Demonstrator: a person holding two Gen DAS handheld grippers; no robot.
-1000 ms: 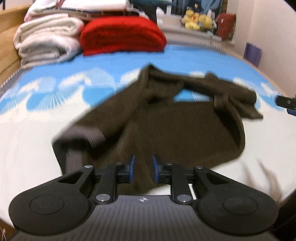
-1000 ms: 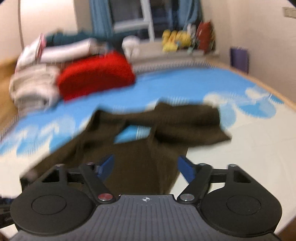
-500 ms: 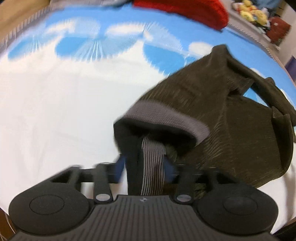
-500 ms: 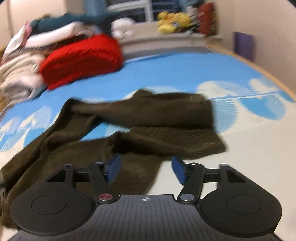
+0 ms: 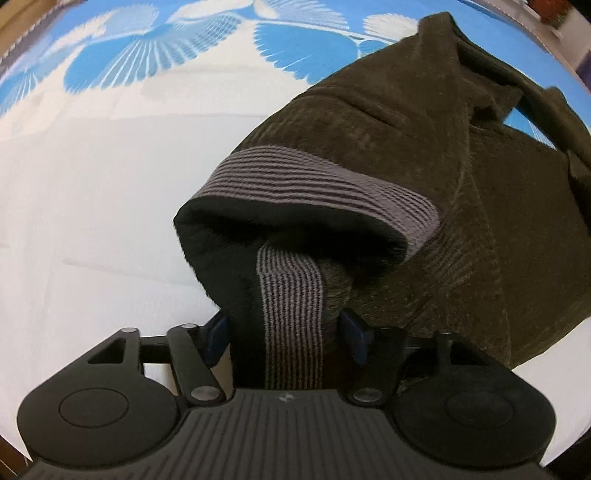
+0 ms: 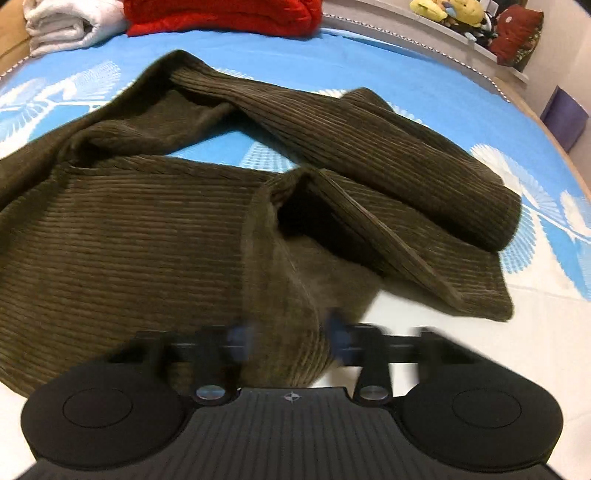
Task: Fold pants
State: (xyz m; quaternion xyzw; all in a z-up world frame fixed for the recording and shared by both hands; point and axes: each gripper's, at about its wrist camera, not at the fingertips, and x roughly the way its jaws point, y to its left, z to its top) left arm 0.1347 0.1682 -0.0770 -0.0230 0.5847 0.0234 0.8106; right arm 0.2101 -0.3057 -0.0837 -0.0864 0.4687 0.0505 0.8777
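Observation:
Dark olive corduroy pants (image 6: pixel 129 240) lie crumpled on a blue and white bed sheet (image 6: pixel 443 92). In the left wrist view their grey striped waistband (image 5: pixel 325 184) gapes open. My left gripper (image 5: pixel 282 332) points steeply down, its jaws closing. A strip of the waistband runs between the blue pads (image 5: pixel 218 332), which do not visibly squeeze it. In the right wrist view my right gripper (image 6: pixel 288 339) is blurred, its jaws closing on a raised fold of the pants near a leg end. The fold fills the gap between its pads.
A red blanket (image 6: pixel 221 14) and rolled white blankets (image 6: pixel 62 26) lie at the far end of the bed. Plush toys (image 6: pixel 443 13) sit on a shelf behind it, and a purple box (image 6: pixel 563 114) stands to the right. White sheet (image 5: pixel 92 203) spreads left of the waistband.
Both grippers have sunk toward the pants. The left went from narrow to wide and came over the waistband. The right's wide jaws have narrowed onto a fold.

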